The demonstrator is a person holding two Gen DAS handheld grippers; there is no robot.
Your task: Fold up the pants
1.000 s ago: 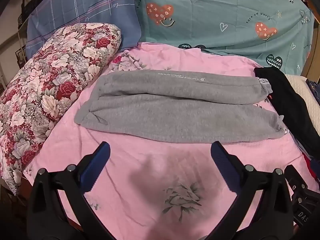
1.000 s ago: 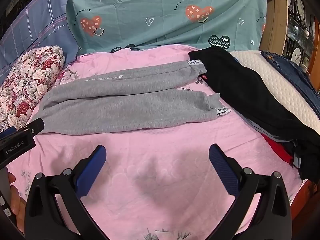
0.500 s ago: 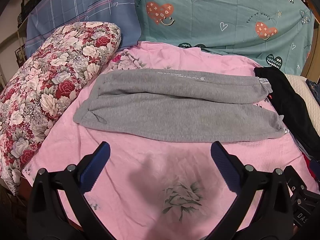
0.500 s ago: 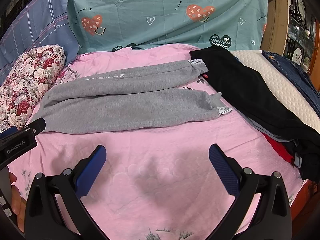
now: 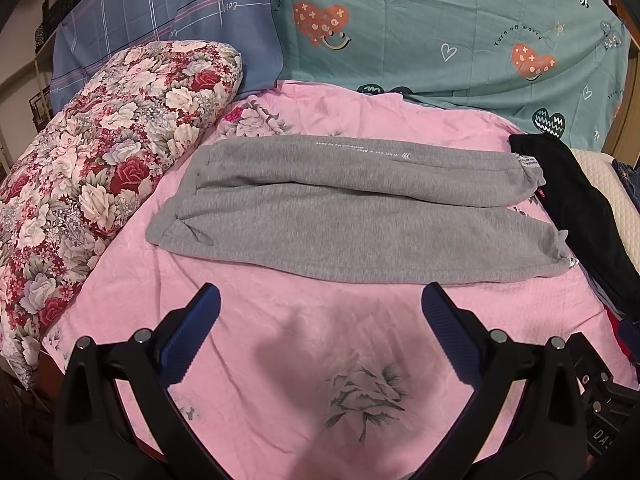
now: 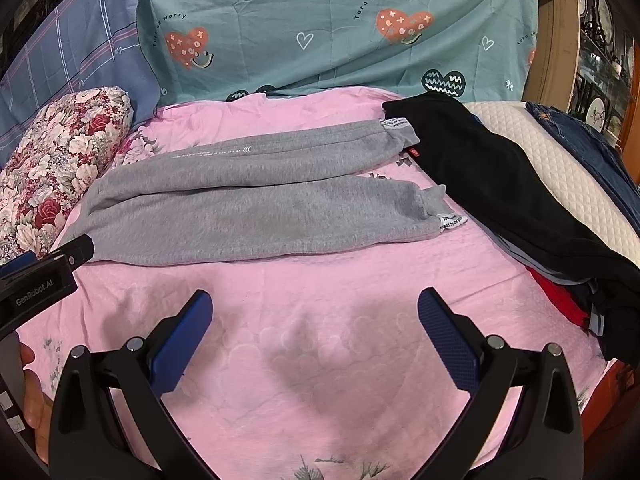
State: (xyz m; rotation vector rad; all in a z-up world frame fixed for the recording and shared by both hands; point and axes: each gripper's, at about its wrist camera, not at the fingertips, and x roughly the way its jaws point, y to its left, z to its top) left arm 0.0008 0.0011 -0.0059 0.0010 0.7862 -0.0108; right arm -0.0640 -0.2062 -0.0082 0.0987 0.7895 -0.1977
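Observation:
Grey sweatpants (image 5: 352,216) lie flat across the pink bedsheet (image 5: 280,360), waist at the left, both legs stretched to the right, cuffs with white labels near the black clothes. They also show in the right wrist view (image 6: 256,208). My left gripper (image 5: 320,312) is open and empty, hovering above the sheet in front of the pants' near edge. My right gripper (image 6: 314,320) is open and empty, also short of the pants. The left gripper's body (image 6: 40,280) shows at the left edge of the right wrist view.
A floral pillow (image 5: 92,184) lies left of the pants. Teal (image 5: 440,40) and blue (image 5: 160,20) pillows stand at the back. A pile of black and red clothes (image 6: 520,208) lies to the right, with a white quilted pad (image 6: 560,168) and jeans (image 6: 592,144) beyond.
Both views have shifted slightly; the grippers drifted a little relative to the pants. Both stay open and the pants have not moved.

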